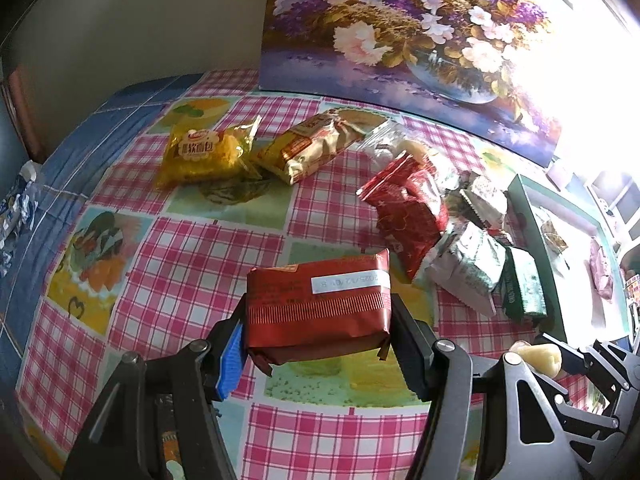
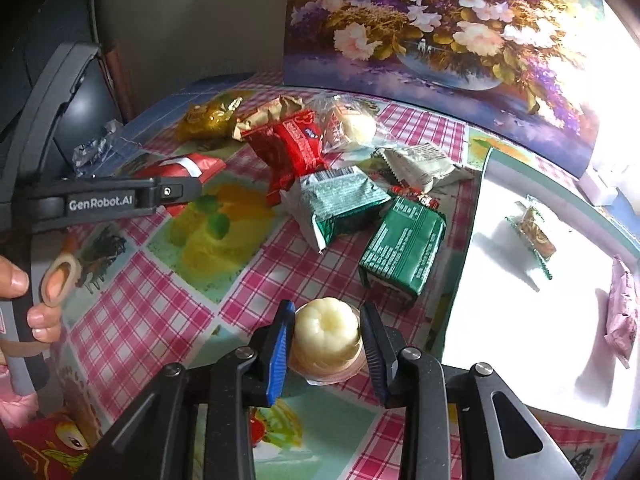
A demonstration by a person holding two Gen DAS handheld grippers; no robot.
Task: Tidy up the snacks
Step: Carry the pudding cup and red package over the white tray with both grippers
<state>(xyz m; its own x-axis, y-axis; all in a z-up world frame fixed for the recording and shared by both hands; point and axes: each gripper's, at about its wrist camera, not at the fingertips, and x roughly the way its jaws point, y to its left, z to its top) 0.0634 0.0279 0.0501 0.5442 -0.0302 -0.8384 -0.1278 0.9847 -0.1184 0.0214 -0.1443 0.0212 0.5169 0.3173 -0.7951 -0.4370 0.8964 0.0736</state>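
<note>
My left gripper point(image 1: 318, 309) is shut on a dark red wrapped snack packet point(image 1: 320, 300) and holds it a little above the checked tablecloth. In the right wrist view my right gripper point(image 2: 326, 312) is shut on a pale yellow jelly cup point(image 2: 326, 330), its pads pressing both sides. A pile of loose snacks lies ahead: a red packet point(image 2: 288, 148), a silver-green packet point(image 2: 336, 204) and a dark green packet point(image 2: 404, 244). A yellow bread packet point(image 1: 200, 156) and a beige packet point(image 1: 312, 148) lie farther left.
A green-rimmed white tray point(image 2: 480, 184) stands at the right, holding a small clear-wrapped snack point(image 2: 536, 232) and a pink packet point(image 2: 622, 312). A flower painting point(image 1: 400, 28) leans at the table's back edge. A person's fingers point(image 2: 24, 284) grip the left gripper's handle.
</note>
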